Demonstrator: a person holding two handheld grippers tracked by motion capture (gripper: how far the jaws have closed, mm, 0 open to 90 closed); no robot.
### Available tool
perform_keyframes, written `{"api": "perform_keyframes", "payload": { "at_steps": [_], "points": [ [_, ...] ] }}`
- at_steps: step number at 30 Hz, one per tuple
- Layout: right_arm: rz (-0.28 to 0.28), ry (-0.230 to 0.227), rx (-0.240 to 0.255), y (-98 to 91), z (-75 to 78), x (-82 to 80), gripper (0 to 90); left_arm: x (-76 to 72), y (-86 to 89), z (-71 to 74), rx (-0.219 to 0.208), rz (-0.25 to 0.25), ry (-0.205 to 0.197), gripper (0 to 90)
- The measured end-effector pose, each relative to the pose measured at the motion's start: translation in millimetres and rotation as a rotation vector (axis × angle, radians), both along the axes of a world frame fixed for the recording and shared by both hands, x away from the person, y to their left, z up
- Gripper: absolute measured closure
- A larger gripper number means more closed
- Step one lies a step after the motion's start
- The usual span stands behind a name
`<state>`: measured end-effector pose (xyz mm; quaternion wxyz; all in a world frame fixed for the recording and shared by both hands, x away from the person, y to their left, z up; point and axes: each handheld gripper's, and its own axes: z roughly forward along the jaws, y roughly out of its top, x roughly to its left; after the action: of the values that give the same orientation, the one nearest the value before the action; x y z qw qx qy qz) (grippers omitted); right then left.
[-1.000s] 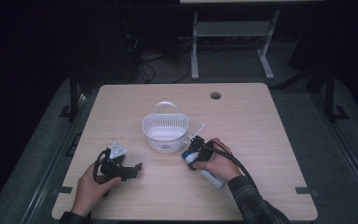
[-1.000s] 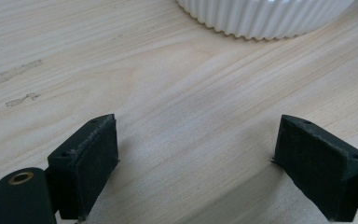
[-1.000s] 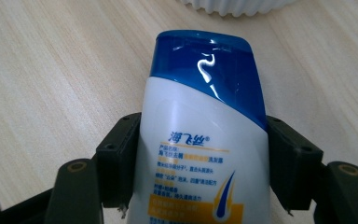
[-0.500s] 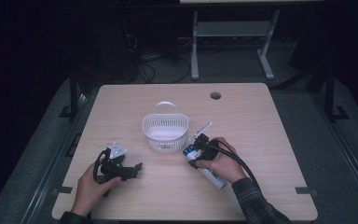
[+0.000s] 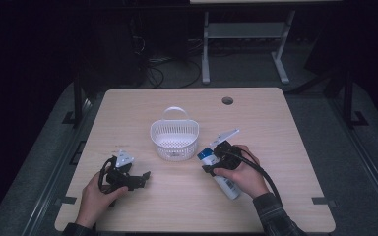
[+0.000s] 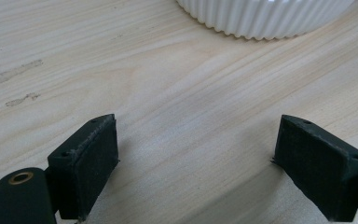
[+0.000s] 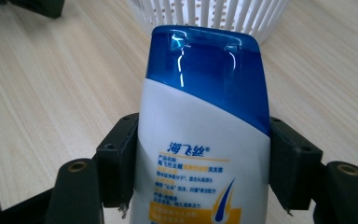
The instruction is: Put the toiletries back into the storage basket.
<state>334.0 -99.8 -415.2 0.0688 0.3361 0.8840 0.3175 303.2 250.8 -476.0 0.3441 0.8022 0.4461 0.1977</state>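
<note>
Right gripper view looks straight along a shampoo bottle [image 7: 200,140], white-bodied with a glossy blue cap, wedged between the two black fingers [image 7: 114,158] of the right gripper [image 7: 200,161]. Both pads press on the bottle's flanks just under the cap's sloping edge, so the grip sits high on the body, with the cap pointing towards the white basket [image 7: 205,14] close ahead.

I'd judge the bottle to be a smooth, slightly squashy plastic shell, moderate in weight if it is full, and slick enough to twist or slide in a loose clamp. The narrow sides where the pads now sit look like the right place; the rounded front face and the shiny cap would offer less purchase.

From the high view, the bottle [image 5: 224,182] lies slantwise by the near right of the desk [image 5: 285,147], cap end beside the basket [image 5: 174,140]. The left gripper [image 5: 128,179] rests near the near left edge, its fingers [image 6: 86,158] spread wide with bare wood between them.
</note>
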Motion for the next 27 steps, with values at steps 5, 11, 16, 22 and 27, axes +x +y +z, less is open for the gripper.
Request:
{"api": "perform_keyframes", "payload": {
  "at_steps": [5,11,16,22,27],
  "points": [
    [-0.01,-0.02,0.032,-5.9,5.4,-3.3,34.5,0.0,0.0,0.0,-0.001,0.0,0.0,12.6],
    [-0.018,-0.041,0.071,-13.0,13.2,-6.6,34.6,0.0,-0.1,0.0,-0.001,0.0,0.0,12.6],
    [-0.031,-0.054,0.092,-19.0,18.7,-8.0,34.7,0.0,0.0,0.0,-0.001,0.0,0.0,12.6],
    [-0.04,-0.071,0.123,-25.6,26.2,-10.1,34.8,0.1,0.0,0.0,0.0,0.0,0.0,12.6],
    [-0.045,-0.078,0.142,-29.2,30.6,-11.2,34.8,0.1,0.1,0.1,0.0,-0.001,0.0,12.6]
  ]
}}
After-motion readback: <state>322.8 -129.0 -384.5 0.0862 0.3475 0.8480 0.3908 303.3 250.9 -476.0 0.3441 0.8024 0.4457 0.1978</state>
